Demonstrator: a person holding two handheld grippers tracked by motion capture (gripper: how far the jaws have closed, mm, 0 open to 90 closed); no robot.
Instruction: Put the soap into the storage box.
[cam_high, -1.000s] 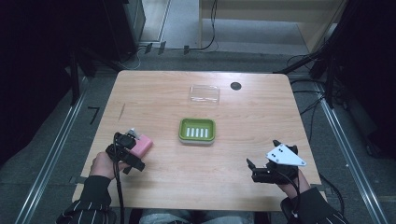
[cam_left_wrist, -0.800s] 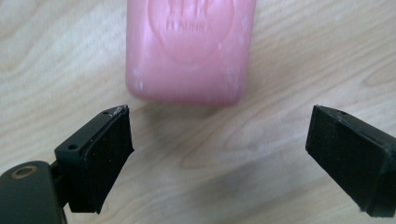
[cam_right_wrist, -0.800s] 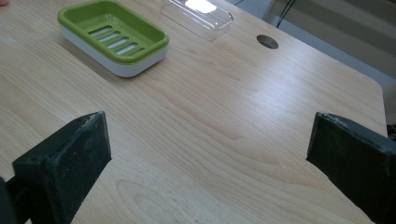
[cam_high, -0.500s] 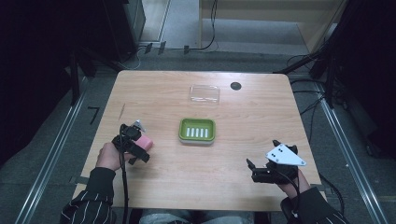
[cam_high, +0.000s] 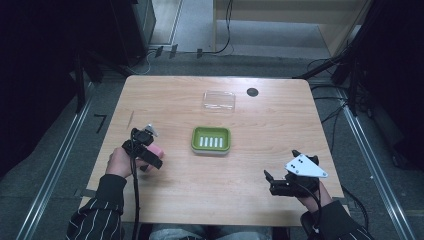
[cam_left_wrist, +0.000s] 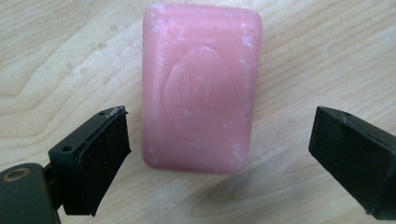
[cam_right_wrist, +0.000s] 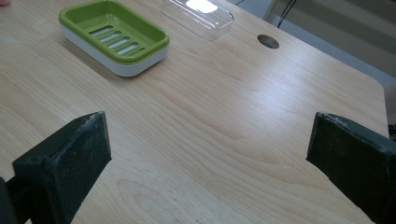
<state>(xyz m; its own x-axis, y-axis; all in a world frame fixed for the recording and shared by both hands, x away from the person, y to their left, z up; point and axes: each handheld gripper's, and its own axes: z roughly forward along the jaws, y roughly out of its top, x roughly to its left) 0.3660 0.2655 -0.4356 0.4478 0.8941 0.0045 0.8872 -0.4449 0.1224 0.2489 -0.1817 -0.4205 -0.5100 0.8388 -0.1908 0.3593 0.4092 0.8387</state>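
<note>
Presently logged, one moment at the worktop (cam_high: 280, 130).

Item 1, pink soap bar (cam_left_wrist: 201, 88): lies flat on the wood, at about 9 o'clock from the green dish, well apart from it. In the left claw view it sits between the two black jaws, neither pad touching it.

Item 2, left claw (cam_high: 150, 145): released, spread to either side of the bar. Its jaws have just been opening a little further, with the soap between them but not pressed. Judged: a grasp is being lined up, not yet made.

Item 3, right claw (cam_high: 274, 181): released, jaws wide over bare wood at about 5 o'clock of the worktop, nothing between them.

Item 4, green soap dish (cam_high: 211, 139): slotted tray, empty, near the worktop's middle.

Item 5, clear lid (cam_high: 219, 100): at 12 o'clock from the dish, apart from it.

Change against the earlier high view: the left hand and claw have shifted toward 1 o'clock, so the claw now covers most of the bar, where more pink showed before. Right claw, dish and lid lie unchanged.

Judged next: clench on the bar, then carry it to the dish.
</note>
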